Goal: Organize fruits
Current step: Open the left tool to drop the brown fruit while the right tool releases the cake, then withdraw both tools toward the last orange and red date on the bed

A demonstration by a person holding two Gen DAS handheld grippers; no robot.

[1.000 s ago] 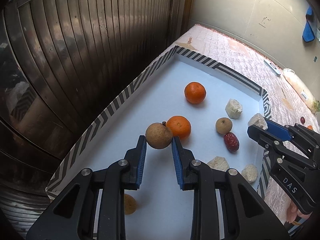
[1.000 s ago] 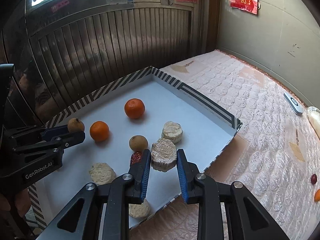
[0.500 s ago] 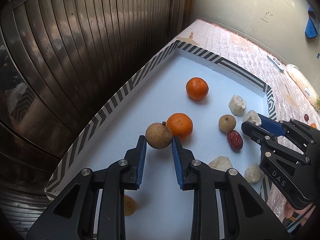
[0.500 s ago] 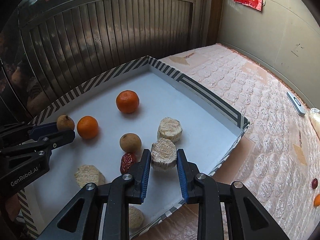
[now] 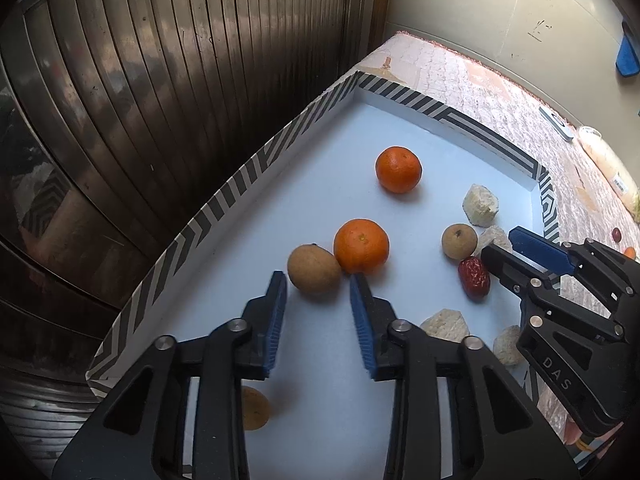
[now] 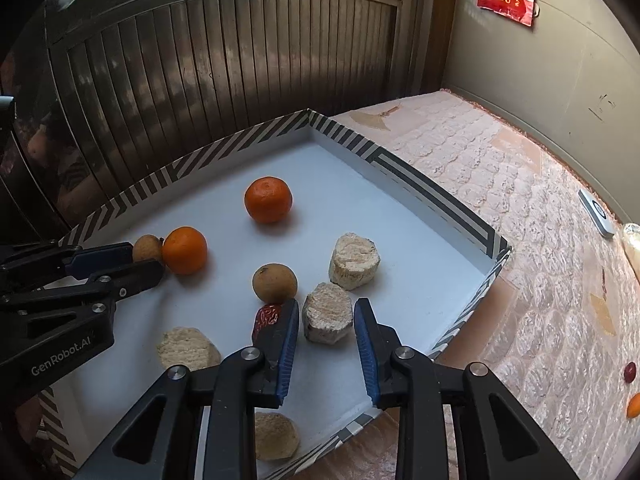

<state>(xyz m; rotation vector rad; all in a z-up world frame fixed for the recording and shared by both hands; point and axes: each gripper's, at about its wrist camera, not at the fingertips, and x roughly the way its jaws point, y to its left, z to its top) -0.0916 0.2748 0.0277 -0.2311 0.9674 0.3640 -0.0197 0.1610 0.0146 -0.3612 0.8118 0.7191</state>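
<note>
Left wrist view: left tool (image 5: 318, 286), jaws just opening, apart, brown fruit (image 5: 315, 268) lying free at their tips, touching an orange (image 5: 361, 246) mid-tray (image 5: 248, 168); right wrist view: right tool (image 6: 326, 312), jaws just opening, pale cake (image 6: 328, 318) loose between them near the tray's right edge

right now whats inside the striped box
The striped box holds two oranges, brown round fruits, a red date and pale crumbly chunks. The grippers cover part of the floor, so more may be hidden.
</note>
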